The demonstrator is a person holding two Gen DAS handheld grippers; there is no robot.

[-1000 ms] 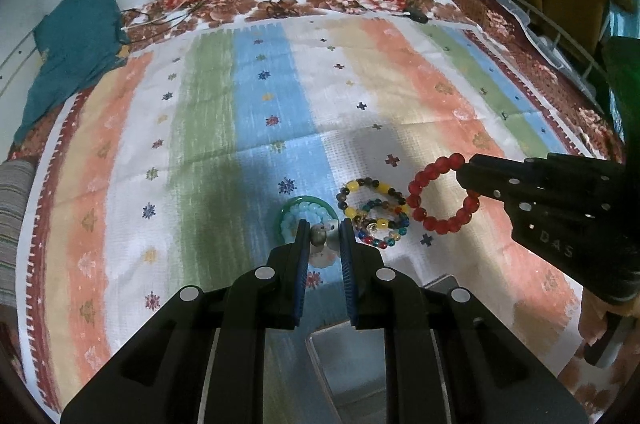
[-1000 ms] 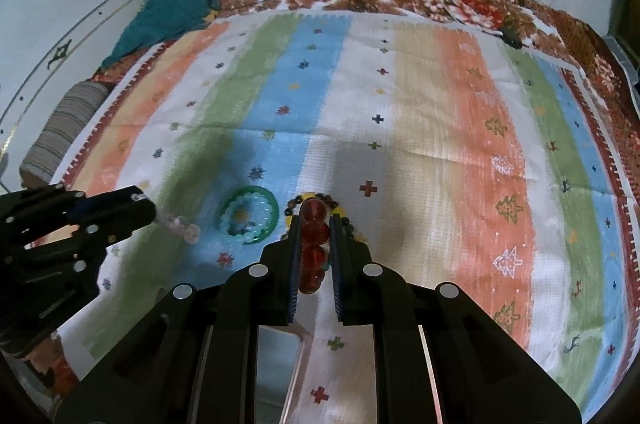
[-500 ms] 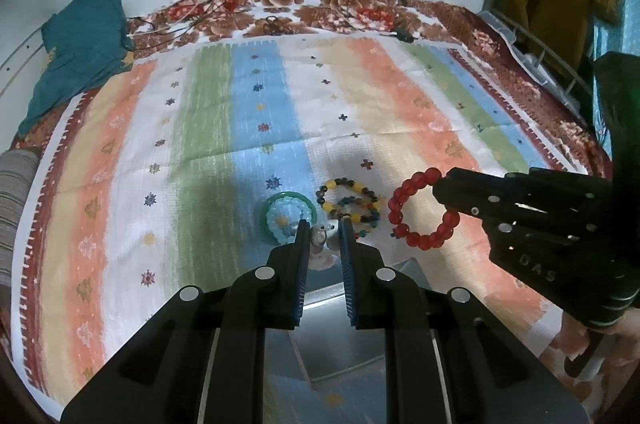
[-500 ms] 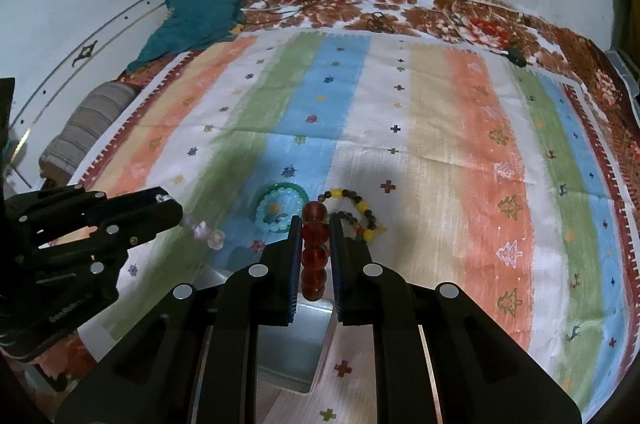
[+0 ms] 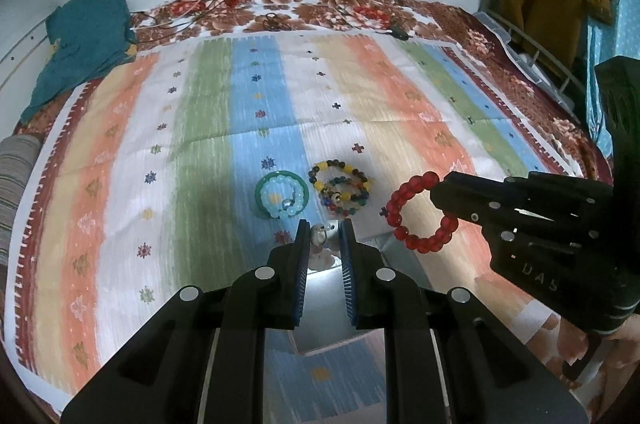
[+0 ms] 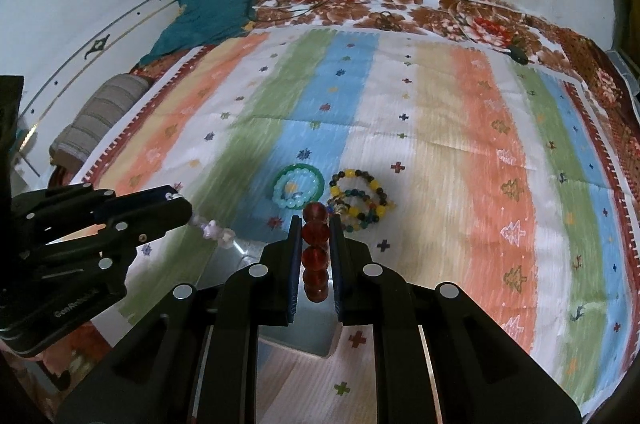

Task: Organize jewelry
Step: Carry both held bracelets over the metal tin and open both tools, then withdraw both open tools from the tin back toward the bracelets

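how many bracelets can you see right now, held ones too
At least 4, as far as the overlap shows. A red bead bracelet in the right gripper, a pale bead bracelet in the left gripper, a green bangle with light blue beads on the striped mat, and a multicoloured beaded pile beside it, possibly several strands.

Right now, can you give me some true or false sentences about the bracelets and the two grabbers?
1. The right gripper is shut on the red round-bead bracelet. True.
2. The left gripper holds the green ring bangle. False: that bangle lies on the striped woven mat; the left gripper is shut on a pale whitish bead bracelet.
3. The pile of yellow and dark mixed-bead bracelets lies beside the green bangle on the mat. True.
4. The red bracelet lies flat on the mat. False: it hangs from the right gripper, lifted off the mat.
5. A teal cloth lies at the mat's far left corner. True.
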